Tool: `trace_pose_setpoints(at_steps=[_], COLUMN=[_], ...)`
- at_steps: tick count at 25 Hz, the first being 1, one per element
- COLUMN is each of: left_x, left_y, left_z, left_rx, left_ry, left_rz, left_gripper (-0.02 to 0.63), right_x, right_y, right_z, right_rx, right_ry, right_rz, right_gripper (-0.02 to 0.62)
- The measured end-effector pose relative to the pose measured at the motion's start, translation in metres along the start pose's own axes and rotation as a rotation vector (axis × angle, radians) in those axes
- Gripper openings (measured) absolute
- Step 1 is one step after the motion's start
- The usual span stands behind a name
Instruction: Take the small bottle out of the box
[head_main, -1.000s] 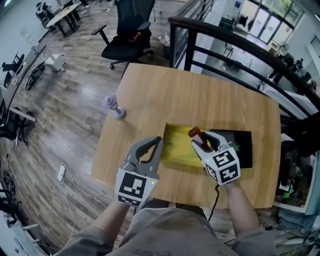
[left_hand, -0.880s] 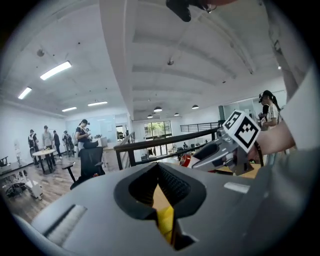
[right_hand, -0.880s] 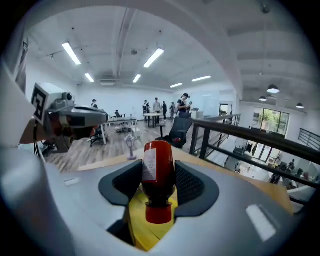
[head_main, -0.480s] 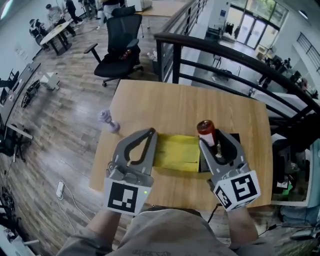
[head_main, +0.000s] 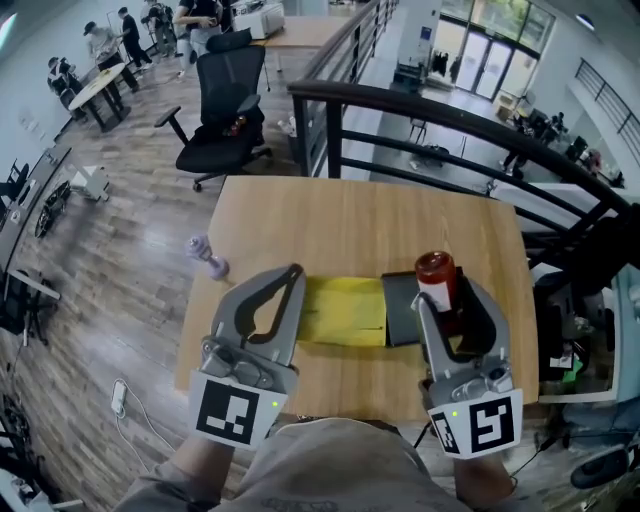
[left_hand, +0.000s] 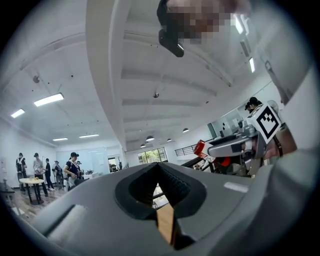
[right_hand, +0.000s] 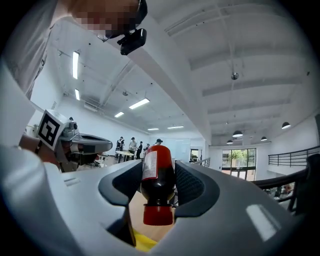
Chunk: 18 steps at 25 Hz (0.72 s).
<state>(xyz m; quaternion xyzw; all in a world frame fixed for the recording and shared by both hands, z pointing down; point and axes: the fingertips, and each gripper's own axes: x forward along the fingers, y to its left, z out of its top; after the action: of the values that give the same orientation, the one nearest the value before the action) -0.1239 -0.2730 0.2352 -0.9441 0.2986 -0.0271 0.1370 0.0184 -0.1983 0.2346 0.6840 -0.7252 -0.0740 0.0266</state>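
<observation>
Head view: right gripper (head_main: 452, 300) pinched the small bottle (head_main: 436, 277) between its jaws, up above the box (head_main: 345, 312) lying open on the table (head_main: 350, 220). Left gripper (head_main: 288, 275) hovered with the box just beyond its jaw tips.

Left gripper view: jaws pressed together, nothing between them.

Right gripper view: jaws clamped the bottle's dark body, red cap nearest the camera, yellow of the box below the jaws.
</observation>
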Motion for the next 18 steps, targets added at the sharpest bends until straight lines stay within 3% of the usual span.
trace_pose_setpoints(at_steps=[6, 9, 13, 18], left_x=[-0.006, -0.002, 0.005, 0.002], left_y=[-0.012, -0.03, -0.05, -0.048], left_z=[-0.011, -0.036, -0.062, -0.073], left_rx=[-0.036, -0.112, -0.211, -0.245], left_ry=[0.03, 0.09, 0.123, 0.154], left_rz=[-0.011, -0.044, -0.069, -0.044], left_gripper=[0.0, 0.001, 0.002, 0.0], right_x=[-0.022, -0.018, -0.005, -0.013], right_y=[-0.004, -0.007, -0.017, -0.018], right_z=[-0.01, -0.056, -0.13, -0.138], right_rx=[0.034, 0.023, 0.163, 0.159], right_ry=[0.032, 0.133, 0.259, 0.286], right_rz=[-0.016, -0.044, -0.049, -0.058], right_gripper=[0.204, 0.19, 0.184, 0.184])
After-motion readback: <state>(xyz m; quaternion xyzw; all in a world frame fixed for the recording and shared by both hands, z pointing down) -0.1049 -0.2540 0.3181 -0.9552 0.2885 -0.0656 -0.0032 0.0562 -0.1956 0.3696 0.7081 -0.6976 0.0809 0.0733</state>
